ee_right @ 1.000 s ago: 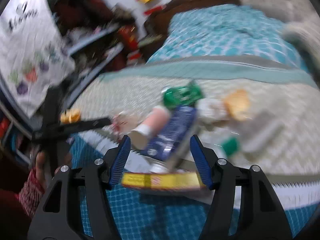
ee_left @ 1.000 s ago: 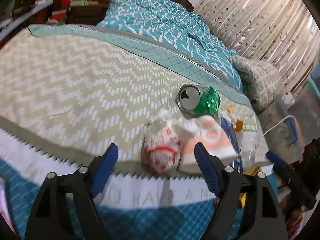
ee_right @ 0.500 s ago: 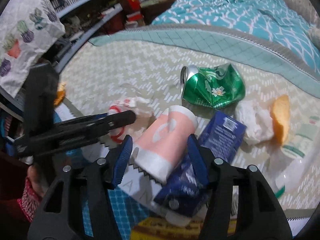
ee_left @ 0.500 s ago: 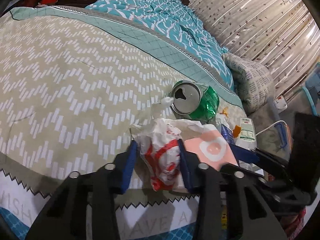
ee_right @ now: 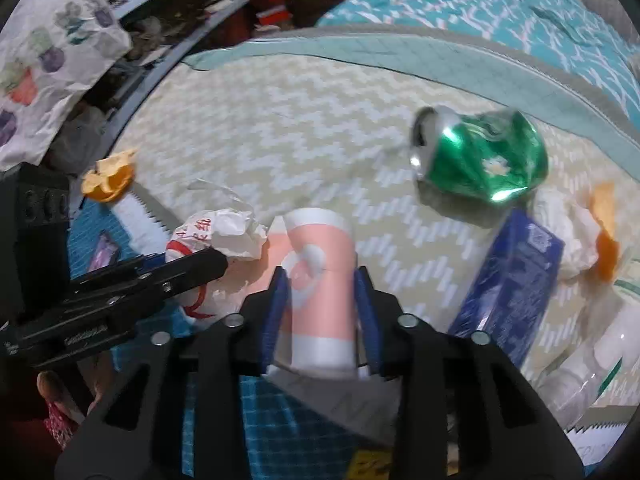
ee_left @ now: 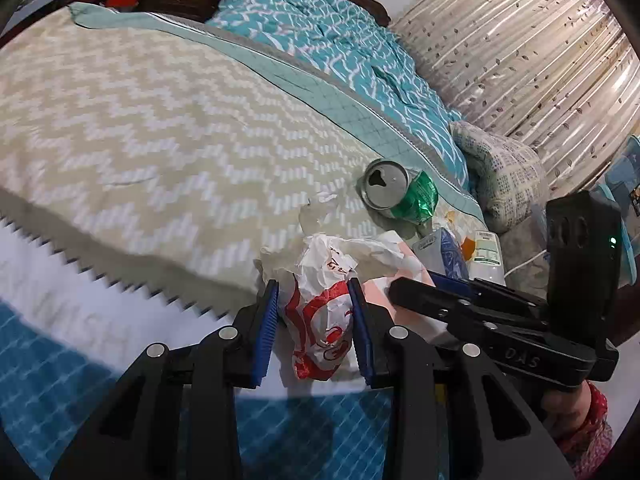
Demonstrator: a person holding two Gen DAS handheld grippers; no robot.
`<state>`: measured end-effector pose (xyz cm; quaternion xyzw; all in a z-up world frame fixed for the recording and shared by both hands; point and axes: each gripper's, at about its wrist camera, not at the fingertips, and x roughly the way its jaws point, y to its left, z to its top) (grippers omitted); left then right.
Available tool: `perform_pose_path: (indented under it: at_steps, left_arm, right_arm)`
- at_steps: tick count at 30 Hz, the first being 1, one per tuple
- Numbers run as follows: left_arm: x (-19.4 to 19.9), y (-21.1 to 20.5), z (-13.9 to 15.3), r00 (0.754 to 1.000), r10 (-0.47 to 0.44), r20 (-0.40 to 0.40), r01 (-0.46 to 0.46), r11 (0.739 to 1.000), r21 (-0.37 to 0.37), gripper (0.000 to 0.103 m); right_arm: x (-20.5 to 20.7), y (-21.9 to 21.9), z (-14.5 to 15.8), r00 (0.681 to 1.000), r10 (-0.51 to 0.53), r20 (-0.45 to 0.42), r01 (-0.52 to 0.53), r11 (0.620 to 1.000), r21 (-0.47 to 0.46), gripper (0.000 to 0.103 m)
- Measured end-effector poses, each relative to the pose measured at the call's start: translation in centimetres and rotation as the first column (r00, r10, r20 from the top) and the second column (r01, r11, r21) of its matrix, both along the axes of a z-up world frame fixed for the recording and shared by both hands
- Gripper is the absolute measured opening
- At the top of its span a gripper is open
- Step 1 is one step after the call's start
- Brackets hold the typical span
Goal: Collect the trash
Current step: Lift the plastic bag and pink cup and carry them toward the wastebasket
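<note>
Trash lies on a chevron blanket (ee_left: 152, 120) on a bed. My left gripper (ee_left: 314, 320) is shut on a crumpled white-and-red paper wrapper (ee_left: 320, 320), also seen in the right wrist view (ee_right: 224, 232). My right gripper (ee_right: 320, 308) is shut on a pink-and-white paper cup (ee_right: 320, 280) lying on its side; it shows in the left wrist view (ee_left: 404, 268). A crushed green can (ee_right: 480, 156) lies beyond, with a blue carton (ee_right: 516, 280) to its right.
Crumpled tissue and orange peel (ee_right: 604, 240) and a clear plastic bottle (ee_right: 600, 352) lie at the right. Another orange peel (ee_right: 108, 178) sits at the blanket's left edge. Cluttered shelves (ee_right: 180, 8) stand left of the bed, a curtain (ee_left: 540, 48) on the right.
Both grippers moved in and closed: the left on the paper wrapper, the right on the pink cup, which earlier lay between open fingers.
</note>
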<state>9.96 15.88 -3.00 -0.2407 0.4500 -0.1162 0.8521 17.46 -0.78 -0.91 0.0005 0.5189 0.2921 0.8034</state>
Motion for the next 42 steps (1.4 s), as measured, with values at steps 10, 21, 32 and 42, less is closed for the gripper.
perform_pose_path:
  at_steps: [10, 21, 32, 42]
  left_arm:
    - [-2.9, 0.9, 0.1, 1.000, 0.010, 0.003, -0.010, 1.000, 0.007, 0.032]
    - [-3.4, 1.3, 0.6, 1.000, 0.015, 0.021, -0.015, 1.000, -0.005, 0.031]
    - [-4.9, -2.1, 5.8, 0.987, -0.074, 0.144, 0.080, 0.996, -0.039, 0.031]
    - [-4.8, -12.8, 8.5, 0.937, -0.306, 0.168, 0.313, 0.950, -0.015, 0.031]
  right_arm:
    - [-2.3, 2.3, -1.1, 0.998, 0.052, -0.044, -0.052, 0.999, 0.013, 0.063]
    - [-2.8, 1.8, -0.5, 0.997, 0.041, -0.068, -0.030, 0.988, 0.154, 0.029]
    - [-9.0, -8.8, 6.1, 0.963, -0.154, 0.221, 0.099, 0.966, 0.241, 0.029]
    - [-14.8, -21.5, 5.9, 0.879, -0.396, 0.267, 0.318, 0.902, 0.291, 0.029]
